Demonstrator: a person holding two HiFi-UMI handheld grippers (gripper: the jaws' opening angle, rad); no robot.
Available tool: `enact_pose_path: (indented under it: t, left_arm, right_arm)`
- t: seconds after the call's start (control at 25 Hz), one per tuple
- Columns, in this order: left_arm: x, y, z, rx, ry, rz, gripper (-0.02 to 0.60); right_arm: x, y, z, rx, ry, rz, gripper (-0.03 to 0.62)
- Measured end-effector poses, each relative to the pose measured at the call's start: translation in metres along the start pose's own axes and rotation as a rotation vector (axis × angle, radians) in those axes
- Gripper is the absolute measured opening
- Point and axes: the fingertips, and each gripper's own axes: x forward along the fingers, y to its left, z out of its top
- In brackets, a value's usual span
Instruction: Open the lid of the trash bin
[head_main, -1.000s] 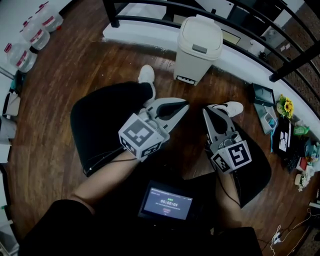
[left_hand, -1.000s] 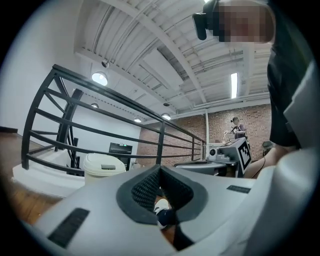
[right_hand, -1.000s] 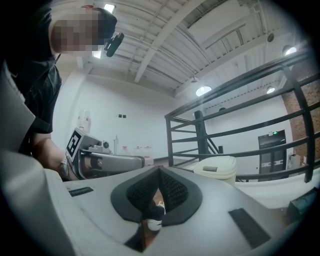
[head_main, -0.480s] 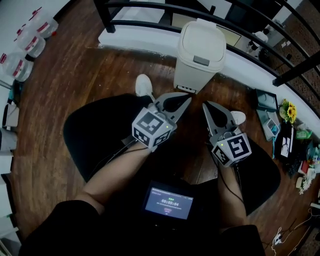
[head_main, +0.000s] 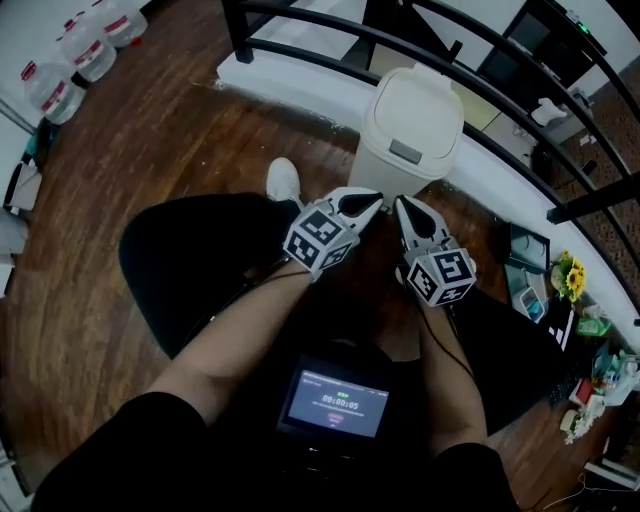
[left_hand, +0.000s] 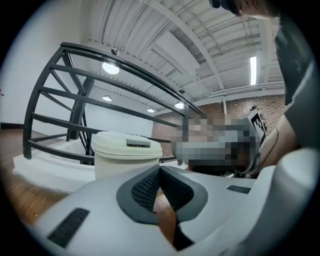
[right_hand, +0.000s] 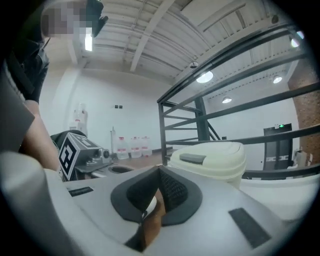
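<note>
Against the railing (head_main: 236, 30) at the far edge of the floor (head_main: 150, 140) stands the bin (head_main: 395, 165), its lid (head_main: 412, 100) down. Both grippers hang just short of it, side by side, tips toward its front. The left gripper (head_main: 368, 199) is clenched on nothing, and the right gripper (head_main: 403, 204) is likewise closed and empty. Neither touches the bin, which lies just ahead in each gripper view. The step in hand looks like the approach. Next, a tip probably has to reach the grey tab (head_main: 405, 152) at the lid's front edge and press or lift there squarely, since the bin looks light enough to slide or tip.
</note>
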Motion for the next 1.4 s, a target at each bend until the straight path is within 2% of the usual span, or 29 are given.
enact_pose_path:
  t: [0.08, 0.36, 0.64, 1.0, 1.12, 1.4]
  left_arm:
    - [0.012, 0.016, -0.016, -0.017, 0.016, 0.019, 0.017]
    - [0.066, 0.069, -0.086, -0.063, 0.195, 0.091, 0.017]
    - [0.118, 0.093, -0.146, -0.097, 0.290, 0.084, 0.017]
    - [0.157, 0.121, -0.222, -0.164, 0.412, 0.104, 0.017]
    - [0.168, 0.132, -0.243, -0.189, 0.438, 0.115, 0.017]
    - [0.197, 0.143, -0.273, -0.220, 0.465, 0.130, 0.017]
  right_arm:
    - [0.017, -0.016, -0.023, 0.019, 0.029, 0.012, 0.009]
    - [0.057, -0.070, -0.101, 0.087, 0.163, 0.033, 0.009]
    - [0.086, -0.110, -0.170, 0.168, 0.242, 0.041, 0.009]
    - [0.107, -0.140, -0.244, 0.277, 0.313, 0.030, 0.009]
    - [0.111, -0.147, -0.261, 0.314, 0.325, 0.011, 0.009]
    - [0.115, -0.170, -0.279, 0.329, 0.334, 0.001, 0.009]
